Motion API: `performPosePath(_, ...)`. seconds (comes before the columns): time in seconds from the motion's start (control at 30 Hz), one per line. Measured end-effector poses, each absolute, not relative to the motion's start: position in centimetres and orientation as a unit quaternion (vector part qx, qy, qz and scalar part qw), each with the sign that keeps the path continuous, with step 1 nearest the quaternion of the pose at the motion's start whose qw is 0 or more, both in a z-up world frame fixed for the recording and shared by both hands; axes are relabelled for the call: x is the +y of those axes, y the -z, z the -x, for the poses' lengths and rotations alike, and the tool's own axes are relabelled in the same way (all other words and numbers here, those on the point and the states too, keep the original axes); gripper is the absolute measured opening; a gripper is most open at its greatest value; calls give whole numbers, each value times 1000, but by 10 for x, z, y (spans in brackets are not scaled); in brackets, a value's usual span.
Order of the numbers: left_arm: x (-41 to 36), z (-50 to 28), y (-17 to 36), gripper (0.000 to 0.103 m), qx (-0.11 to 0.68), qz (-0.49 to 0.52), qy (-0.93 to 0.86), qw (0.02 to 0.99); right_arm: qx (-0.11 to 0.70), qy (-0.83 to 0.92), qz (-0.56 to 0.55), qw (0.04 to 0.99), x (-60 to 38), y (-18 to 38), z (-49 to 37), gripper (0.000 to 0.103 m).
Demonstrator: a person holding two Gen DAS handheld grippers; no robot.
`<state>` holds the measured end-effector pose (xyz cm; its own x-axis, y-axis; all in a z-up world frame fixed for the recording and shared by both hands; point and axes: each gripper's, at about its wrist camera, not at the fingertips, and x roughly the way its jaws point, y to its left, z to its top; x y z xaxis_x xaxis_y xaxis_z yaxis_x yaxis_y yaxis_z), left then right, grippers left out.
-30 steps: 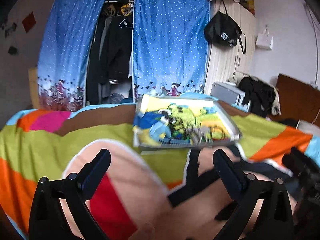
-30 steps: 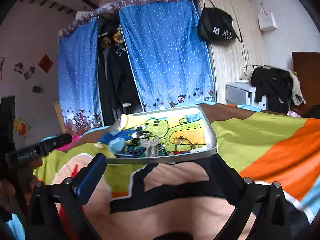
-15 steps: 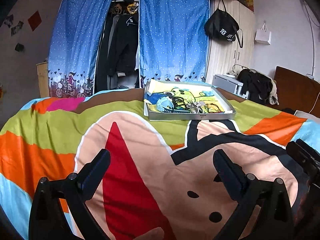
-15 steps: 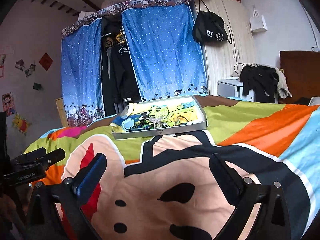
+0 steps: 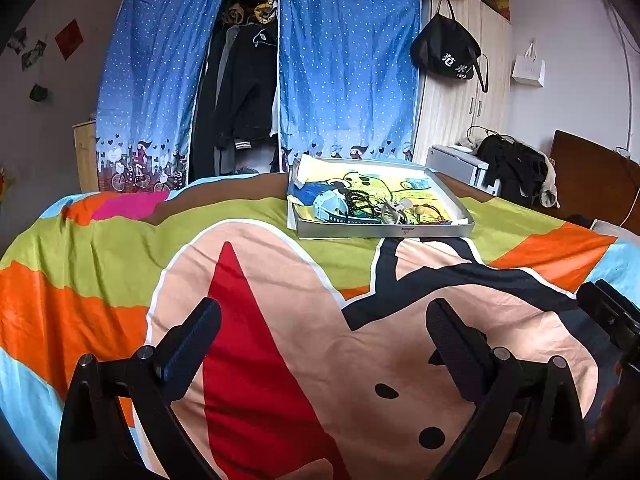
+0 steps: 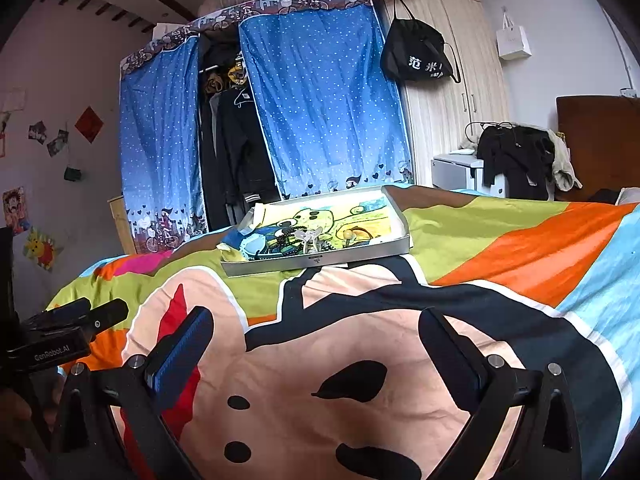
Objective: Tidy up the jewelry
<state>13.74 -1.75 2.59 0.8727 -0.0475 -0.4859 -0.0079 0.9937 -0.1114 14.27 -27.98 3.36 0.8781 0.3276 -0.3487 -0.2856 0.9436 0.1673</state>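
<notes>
Silver-walled tray [image 5: 384,232] sits across the bed [image 5: 120,248] with the jewelry [image 5: 372,208] heaped in a tangle at its near edge, unsorted as far as I can tell. My left hand-held gripper [image 5: 324,332] and right hand-held gripper [image 6: 316,336] hang well short of it, both spread wide and empty.

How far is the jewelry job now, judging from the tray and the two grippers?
All the jewelry lies heaped at the near edge of the tray on the bed; no sorted groups show. The left gripper and right gripper are open, empty and short of the tray. This fits a pile awaiting sorting, or pieces already gathered in.
</notes>
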Motion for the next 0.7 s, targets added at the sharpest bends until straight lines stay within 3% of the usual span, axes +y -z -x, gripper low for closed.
performPosePath(0.7, -23, -138, -23, 100, 254, 48, 23, 966, 193, -155, -59, 967, -283, -32, -144, 103)
